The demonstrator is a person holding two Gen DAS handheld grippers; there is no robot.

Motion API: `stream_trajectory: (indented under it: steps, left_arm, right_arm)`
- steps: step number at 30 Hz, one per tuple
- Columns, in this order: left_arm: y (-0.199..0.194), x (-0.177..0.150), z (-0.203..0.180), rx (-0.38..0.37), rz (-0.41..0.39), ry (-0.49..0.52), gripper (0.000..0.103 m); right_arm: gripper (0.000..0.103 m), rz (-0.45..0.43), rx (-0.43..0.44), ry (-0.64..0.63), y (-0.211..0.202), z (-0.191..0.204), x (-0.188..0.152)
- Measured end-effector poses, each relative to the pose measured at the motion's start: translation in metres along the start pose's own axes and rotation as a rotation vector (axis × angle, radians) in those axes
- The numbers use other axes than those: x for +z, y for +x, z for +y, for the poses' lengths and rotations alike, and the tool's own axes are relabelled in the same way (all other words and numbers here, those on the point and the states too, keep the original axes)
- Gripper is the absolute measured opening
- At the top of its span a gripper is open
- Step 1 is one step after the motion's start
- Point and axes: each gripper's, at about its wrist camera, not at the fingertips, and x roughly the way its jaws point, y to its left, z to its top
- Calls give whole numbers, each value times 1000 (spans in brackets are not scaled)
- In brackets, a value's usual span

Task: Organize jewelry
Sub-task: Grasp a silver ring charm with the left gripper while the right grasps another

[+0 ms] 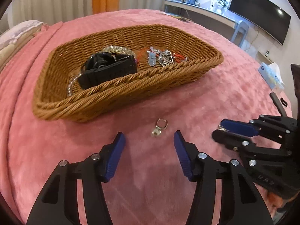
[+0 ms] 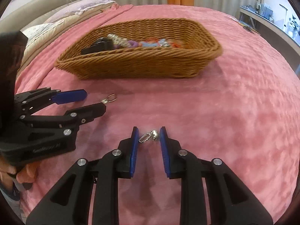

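A brown woven wicker basket (image 1: 129, 101) sits on a pink plush bedspread (image 1: 56, 150) and holds a black strap-like item (image 1: 110, 71), a string of clear beads (image 1: 114, 49) and a tangle of small silver and red trinkets (image 1: 165, 56). In front of the basket, a small silver ring with a round charm (image 1: 159, 128) lies on the bedspread just ahead of the left gripper (image 1: 149, 137), whose blue-padded fingers (image 1: 116, 155) stand apart on either side of it without touching it. Well to the side, the right gripper (image 2: 149, 131) points down at a small silver ball-chain loop with a bell charm (image 2: 149, 136); its blue pads (image 2: 134, 150) flank the loop closely, narrowed but not yet pressing on it.
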Motion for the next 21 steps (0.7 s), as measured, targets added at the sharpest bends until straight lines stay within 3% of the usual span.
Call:
stream_trajectory:
  steps: [2,4,7,10,18,21]
  left_arm:
    - [4,4,-3,8,0,15,48]
    - [7,6,-5,20,6,24,35]
    - [9,7,-9,26,5,41,30]
    - [9,6,-15,5,11,63,11]
    - [-1,-4,-18,13,-12,17,9]
    - [-15,-15,-12,15,-40,-52,9]
  right_arm:
    - [21,-1,28,0,0,-6,-1]
    - [21,-7,36,-5,-1,-7,-2]
    - [21,-12,42,-16,-3,-6,-4]
    - [21,-15,47,-18,-4,-5,-5]
    - [21,-19,49,-11,-12,-8,-10]
    - [36,-11,74,-8,-15,-10,-15]
